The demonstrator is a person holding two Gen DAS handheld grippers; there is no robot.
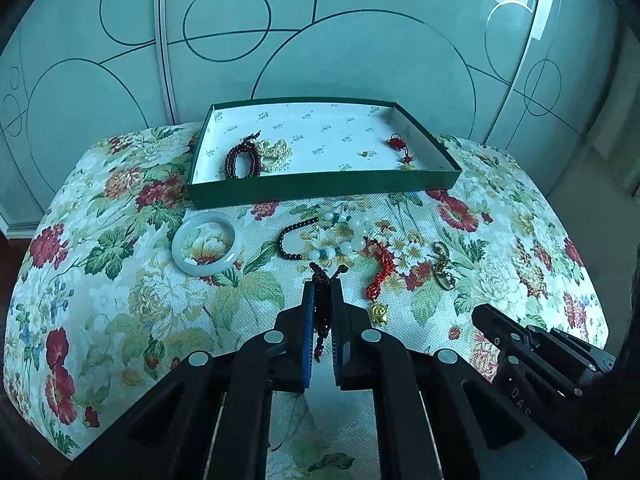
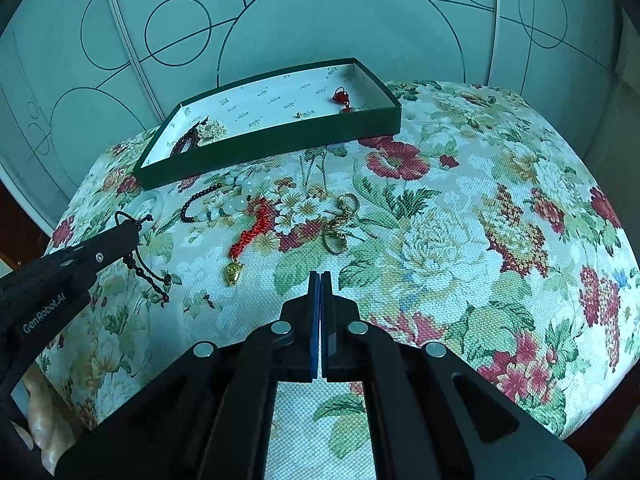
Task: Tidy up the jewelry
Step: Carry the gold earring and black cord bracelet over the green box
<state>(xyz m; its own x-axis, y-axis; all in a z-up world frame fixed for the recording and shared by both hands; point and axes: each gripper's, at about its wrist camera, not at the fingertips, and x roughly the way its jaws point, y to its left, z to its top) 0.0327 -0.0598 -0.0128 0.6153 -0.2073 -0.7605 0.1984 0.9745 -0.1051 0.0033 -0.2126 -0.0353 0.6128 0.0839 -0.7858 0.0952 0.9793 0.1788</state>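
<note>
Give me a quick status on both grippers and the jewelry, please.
Left gripper shut on dark cord bracelet, lifted. Right gripper shut, empty. Green box ahead, path unobstructed.

the dark cord bracelet (image 1: 321, 300) is mostly hidden between the left gripper's (image 1: 322, 286) pads. at two o'clock in the green box (image 1: 320, 190), a tiny gold piece (image 1: 365, 153) is too small to identify. the person's hand (image 2: 44, 424) is cut off at eight o'clock.
</note>
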